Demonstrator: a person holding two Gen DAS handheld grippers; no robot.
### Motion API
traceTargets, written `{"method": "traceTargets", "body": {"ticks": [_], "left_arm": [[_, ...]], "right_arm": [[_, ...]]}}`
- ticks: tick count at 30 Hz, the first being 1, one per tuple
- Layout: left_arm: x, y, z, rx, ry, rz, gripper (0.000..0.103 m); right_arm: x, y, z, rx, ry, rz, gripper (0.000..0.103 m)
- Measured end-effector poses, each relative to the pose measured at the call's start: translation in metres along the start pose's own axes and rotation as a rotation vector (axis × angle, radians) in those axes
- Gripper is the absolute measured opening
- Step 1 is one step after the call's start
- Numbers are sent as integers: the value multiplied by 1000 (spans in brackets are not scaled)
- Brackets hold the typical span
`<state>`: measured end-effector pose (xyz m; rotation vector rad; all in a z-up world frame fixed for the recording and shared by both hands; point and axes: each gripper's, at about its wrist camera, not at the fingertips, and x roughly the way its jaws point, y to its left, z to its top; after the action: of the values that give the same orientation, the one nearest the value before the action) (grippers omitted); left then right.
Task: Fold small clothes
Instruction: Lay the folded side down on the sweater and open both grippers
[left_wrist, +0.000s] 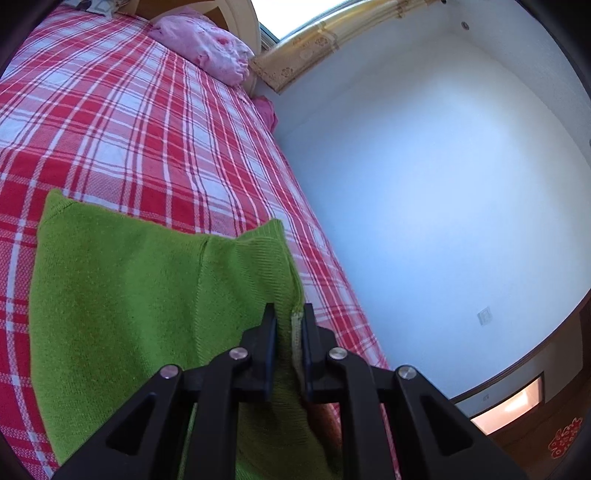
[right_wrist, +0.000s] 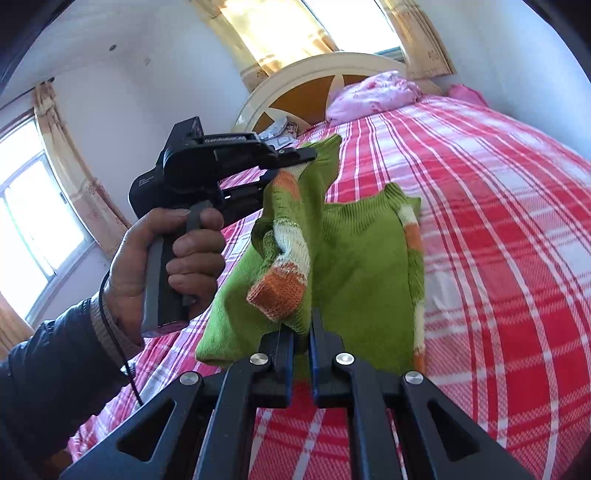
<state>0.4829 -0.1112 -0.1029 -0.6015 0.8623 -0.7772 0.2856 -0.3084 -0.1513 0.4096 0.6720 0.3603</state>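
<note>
"GenRobot" on left hand-held gripper (right_wrist: 308, 157)

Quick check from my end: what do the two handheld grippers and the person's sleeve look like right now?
Both grippers are black, with angular linkage arms, round silver pivot pins and dark blue pads inside the fingers: left gripper, right gripper. From the side, the left unit has a boxy black body with faint white lettering on top and a grey handle. A thin black cable runs down past the wrist. The sleeve is dark blue-grey over a lighter ribbed cuff.
</note>
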Motion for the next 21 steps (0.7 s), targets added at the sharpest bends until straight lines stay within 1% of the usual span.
{"method": "traceTargets", "body": {"ticks": [4, 7, 9, 11, 14, 16, 17, 18, 19, 21], "left_arm": [[18, -5, -7, 26, 33, 28, 12], [26, -5, -12, 22, 45, 30, 12], [30, -9, -15, 38, 51, 41, 13], [35, -17, -19, 85, 58, 73, 15], [40, -30, -27, 148, 91, 78, 14], [37, -39, -32, 194, 99, 98, 15], [33, -44, -34, 222, 97, 109, 19], [26, -48, -37, 255, 92, 124, 27], [19, -50, -41, 287, 85, 156, 33], [1, -48, -48, 334, 51, 229, 68]], "right_arm": [[-2, -10, -6, 43, 15, -5, 6], [-3, -19, -12, 69, 23, -21, 6], [-5, -27, -14, 101, 30, -20, 6], [-4, -35, -16, 134, 37, -18, 6], [-2, -39, -20, 150, 42, -31, 6], [-1, -40, -22, 150, 39, -40, 6], [-2, -41, -22, 153, 36, -41, 6], [-2, -43, -22, 157, 33, -40, 6], [-3, -44, -22, 162, 31, -41, 6], [-4, -48, -23, 173, 31, -29, 7]]}}
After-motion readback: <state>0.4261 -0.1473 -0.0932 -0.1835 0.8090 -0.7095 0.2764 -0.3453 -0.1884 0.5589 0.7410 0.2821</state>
